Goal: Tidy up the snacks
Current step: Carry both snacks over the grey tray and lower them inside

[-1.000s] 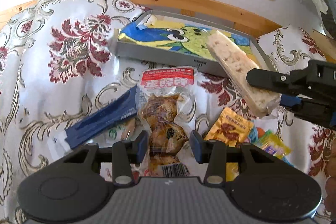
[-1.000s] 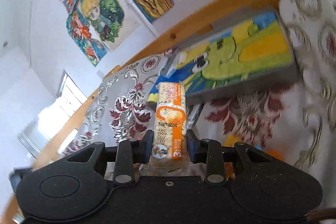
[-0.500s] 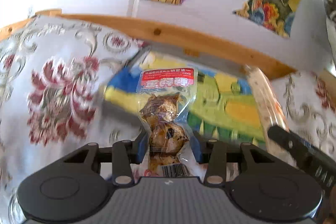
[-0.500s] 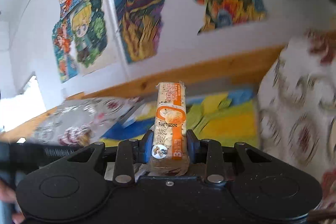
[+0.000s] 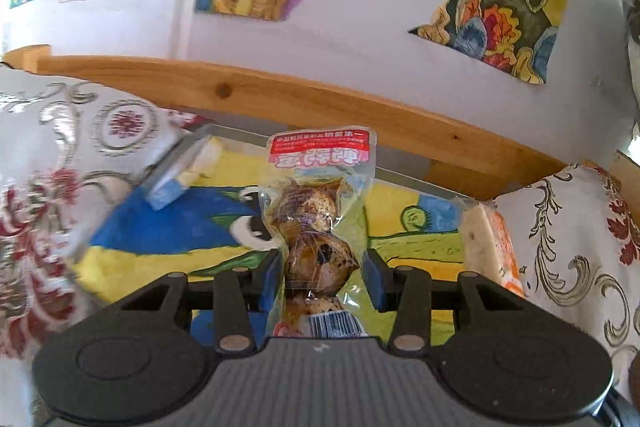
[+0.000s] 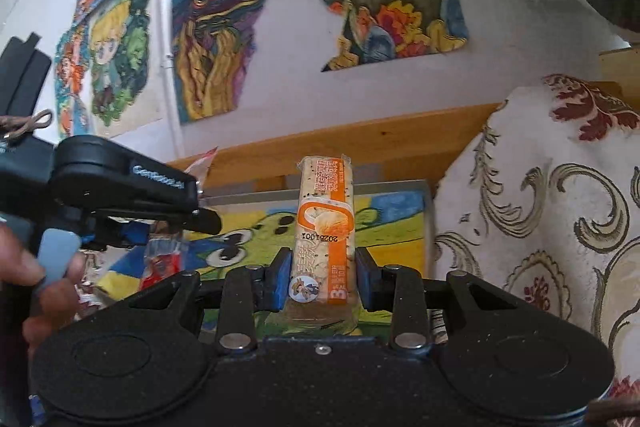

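While my left gripper [image 5: 322, 277] pinches the clear egg pouch [image 5: 318, 227] upright above the painted tray [image 5: 168, 231], I note the cracker bar [image 5: 486, 247] at right. In the right view, my right gripper [image 6: 323, 277] clamps that cracker bar [image 6: 324, 227] over the tray [image 6: 400, 223]

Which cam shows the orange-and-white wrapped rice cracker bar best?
Right wrist: the orange-and-white wrapped rice cracker bar stands centred in the right gripper, label facing the lens. Left wrist catches only its pale side at the right edge, over the painted tray.
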`<state>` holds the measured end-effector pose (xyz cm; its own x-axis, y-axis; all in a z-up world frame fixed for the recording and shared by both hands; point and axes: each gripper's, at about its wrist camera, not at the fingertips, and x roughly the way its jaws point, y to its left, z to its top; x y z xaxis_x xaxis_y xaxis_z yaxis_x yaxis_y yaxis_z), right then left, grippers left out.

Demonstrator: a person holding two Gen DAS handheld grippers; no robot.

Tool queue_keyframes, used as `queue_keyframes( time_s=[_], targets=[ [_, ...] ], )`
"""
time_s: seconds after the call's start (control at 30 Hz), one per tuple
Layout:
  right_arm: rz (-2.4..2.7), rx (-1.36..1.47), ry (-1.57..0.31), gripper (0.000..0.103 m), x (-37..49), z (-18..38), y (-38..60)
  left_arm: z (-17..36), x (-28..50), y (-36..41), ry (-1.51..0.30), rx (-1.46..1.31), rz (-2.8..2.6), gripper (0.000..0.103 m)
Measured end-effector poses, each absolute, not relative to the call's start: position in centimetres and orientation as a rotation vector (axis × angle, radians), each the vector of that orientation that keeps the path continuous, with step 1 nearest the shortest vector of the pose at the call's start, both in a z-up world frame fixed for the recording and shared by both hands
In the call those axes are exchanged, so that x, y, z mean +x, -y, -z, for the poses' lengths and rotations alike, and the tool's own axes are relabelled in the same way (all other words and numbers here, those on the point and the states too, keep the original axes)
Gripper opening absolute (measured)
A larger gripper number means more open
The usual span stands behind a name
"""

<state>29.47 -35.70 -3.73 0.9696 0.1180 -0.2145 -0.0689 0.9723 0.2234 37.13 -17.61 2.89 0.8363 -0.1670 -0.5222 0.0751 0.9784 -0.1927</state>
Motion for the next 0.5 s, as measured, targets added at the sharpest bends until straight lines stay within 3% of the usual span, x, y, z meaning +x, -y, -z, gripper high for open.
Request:
queue_keyframes(
  time_s=[0.5],
  targets=[
    [-0.058,0.245,-0.324,0.035,31.9,5.3,35.5,1.6,41.3,19.7,-0.701,-0.162,0.123,0.047]
  ],
)
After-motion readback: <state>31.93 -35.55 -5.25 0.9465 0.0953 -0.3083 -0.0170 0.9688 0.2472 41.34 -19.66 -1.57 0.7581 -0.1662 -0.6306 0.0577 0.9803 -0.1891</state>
